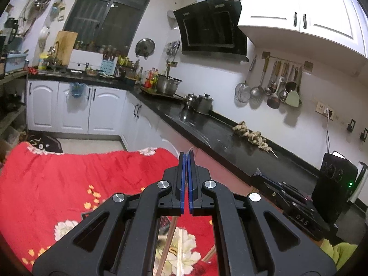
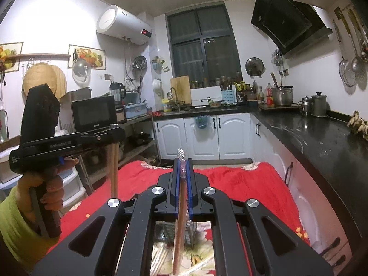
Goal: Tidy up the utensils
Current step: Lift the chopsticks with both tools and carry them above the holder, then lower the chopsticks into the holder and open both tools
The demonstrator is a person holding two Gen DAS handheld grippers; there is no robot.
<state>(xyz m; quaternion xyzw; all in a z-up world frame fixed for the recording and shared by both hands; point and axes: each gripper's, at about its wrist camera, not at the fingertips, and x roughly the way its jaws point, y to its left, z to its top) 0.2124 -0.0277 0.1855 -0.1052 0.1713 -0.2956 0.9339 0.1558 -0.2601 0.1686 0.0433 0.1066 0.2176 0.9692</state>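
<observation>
Under both of my tongs spreads the desk, covered by a red flowered cloth [image 1: 69,179]. Along the wall on the right runs the long black desk [image 2: 322,142] over white cupboards. On its far end stand a big steel pot [image 2: 282,96], then a lidded grey canister [image 2: 319,105] and a small kettle [image 2: 304,104]; I cannot see inside any of them. A blue plastic bag [image 2: 202,121] hangs from a cupboard door under the sink, bulging with something I cannot make out. By the window a pale blue holder [image 2: 228,96] has dark handles sticking out of it.

Directly below my right tongs [image 2: 182,163] a dark mesh container [image 2: 166,230] shows through the frame, mostly hidden. Those tongs are clenched on a wooden chopstick [image 2: 180,218] that runs down toward the cloth, with its clear wrapper [image 2: 181,156] poking past the tips. My left tongs [image 1: 186,158] are clenched tight too; from the right camera, wooden chopsticks [image 2: 113,168] hang straight down from them, well above the cloth, with my hand [image 2: 49,184] and yellow-green sleeve [image 2: 16,225] on the grip. More chopsticks [image 2: 161,255] lie loose on the cloth.

The right tongs' body reads "DAS" [image 1: 301,219]. Lettering on the left one is too blurred to read.
</observation>
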